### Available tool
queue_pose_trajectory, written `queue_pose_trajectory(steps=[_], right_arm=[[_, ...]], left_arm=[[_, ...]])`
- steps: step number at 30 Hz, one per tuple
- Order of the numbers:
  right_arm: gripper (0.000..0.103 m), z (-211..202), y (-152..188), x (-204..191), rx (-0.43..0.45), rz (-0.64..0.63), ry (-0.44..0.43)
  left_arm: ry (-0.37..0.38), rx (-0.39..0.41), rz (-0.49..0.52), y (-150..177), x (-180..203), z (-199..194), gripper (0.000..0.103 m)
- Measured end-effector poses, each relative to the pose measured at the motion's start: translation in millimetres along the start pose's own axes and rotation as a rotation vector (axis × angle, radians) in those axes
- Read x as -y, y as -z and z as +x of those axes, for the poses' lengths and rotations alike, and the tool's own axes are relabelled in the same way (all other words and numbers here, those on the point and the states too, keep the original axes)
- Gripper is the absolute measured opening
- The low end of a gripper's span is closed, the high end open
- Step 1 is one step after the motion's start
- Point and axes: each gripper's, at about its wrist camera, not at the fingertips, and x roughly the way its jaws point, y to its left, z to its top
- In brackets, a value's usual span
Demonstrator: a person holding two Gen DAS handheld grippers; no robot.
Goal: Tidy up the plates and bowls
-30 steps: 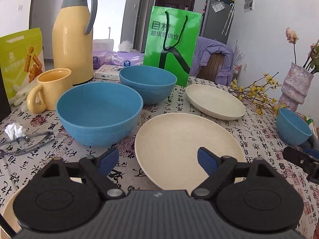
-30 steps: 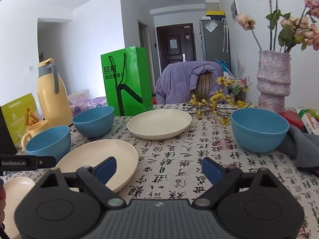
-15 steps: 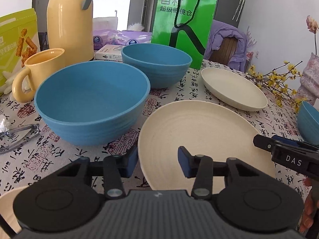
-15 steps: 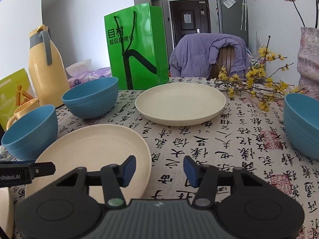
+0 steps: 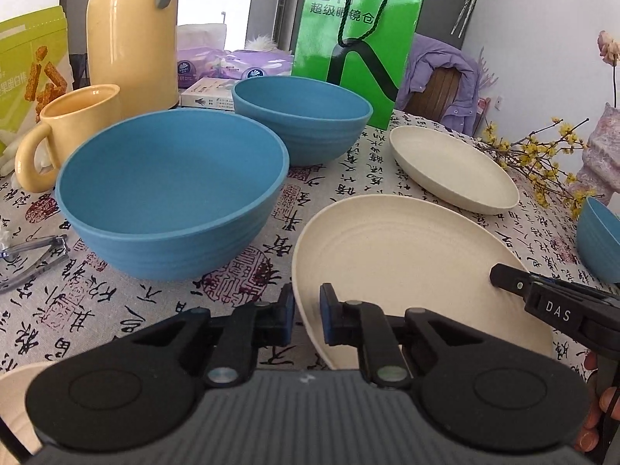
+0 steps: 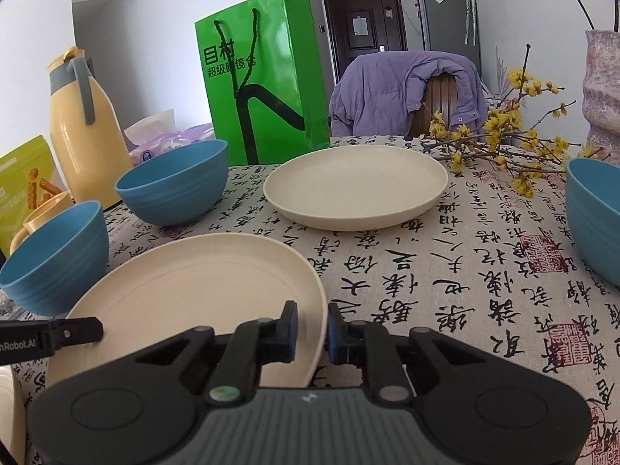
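Both tongs, wide apart a second ago, are closing: left tongs (image 5: 306, 316) and right tongs (image 6: 312, 329) pinch opposite rims of the near cream plate (image 5: 407, 255) resting on the tabletop (image 6: 445, 271), ready for lifting.

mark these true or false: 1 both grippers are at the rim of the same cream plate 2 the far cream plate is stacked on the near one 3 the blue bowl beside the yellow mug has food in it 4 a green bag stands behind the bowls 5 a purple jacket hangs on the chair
1. True: the left gripper and the right gripper are closing on opposite rims of the near cream plate.
2. False: the far cream plate lies apart, on the tablecloth.
3. False: the blue bowl beside the yellow mug is empty.
4. True: the green bag stands behind them.
5. True: the purple jacket drapes over the chair.
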Motion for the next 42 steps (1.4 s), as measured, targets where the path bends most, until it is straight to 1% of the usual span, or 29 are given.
queue_pose_trajectory(steps=[7,16,24,33,42], right_arm=[[0.014,-33.0,-1.1,15.1,0.043,-0.001,0.054],[0.014,-100.7,7.6,54.9,0.097,0.039,0.136],[0.013,-160.9,24.4,75.1,0.133,0.058,0.195],[0.012,-216.7,51.9,73.2,0.161,0.072,0.228],[0.012,-268.6,99.6,47.1,0.168,0.087,0.253]], left_arm=[[0.048,0.029,0.032,2.5,26.0,-18.8,0.014],[0.127,0.062,0.095,19.2,81.3,-57.6,0.014],[0.179,0.08,0.115,41.0,112.3,-95.1,0.014],[0.222,0.088,0.127,72.0,114.9,-136.3,0.014],[0.24,0.099,0.134,113.5,97.3,-181.6,0.014]])
